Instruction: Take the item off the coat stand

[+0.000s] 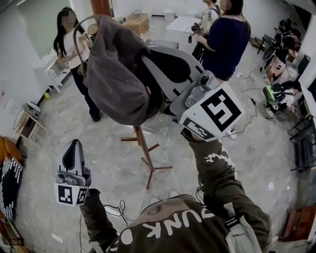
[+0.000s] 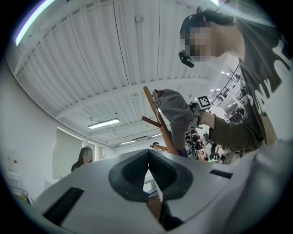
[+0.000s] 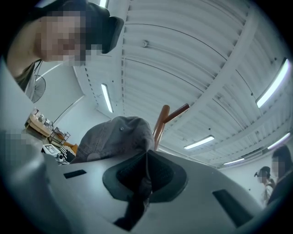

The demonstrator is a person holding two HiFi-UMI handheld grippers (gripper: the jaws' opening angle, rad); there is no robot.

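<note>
Lift-off step. Right gripper point(image 1: 148, 66) clamped tight on the soft grey fabric cap point(image 1: 116, 79), which sits at the top of the brown wooden coat stand point(image 1: 146, 158) — next, raise it clear of the peg. Left gripper point(image 1: 74, 148) closed, empty, held low.

One grey cap point(image 1: 116, 74), one wooden coat stand point(image 1: 146, 160), two grippers, namely left gripper point(image 1: 75, 142) and right gripper point(image 1: 146, 63), and three standing bystanders point(image 1: 69, 42) point(image 1: 226, 37) point(image 1: 211, 12)

The right hand-held gripper point(image 1: 147, 63) seemingly pinches the grey cap point(image 1: 114, 74) over the wooden coat stand point(image 1: 146, 154).
</note>
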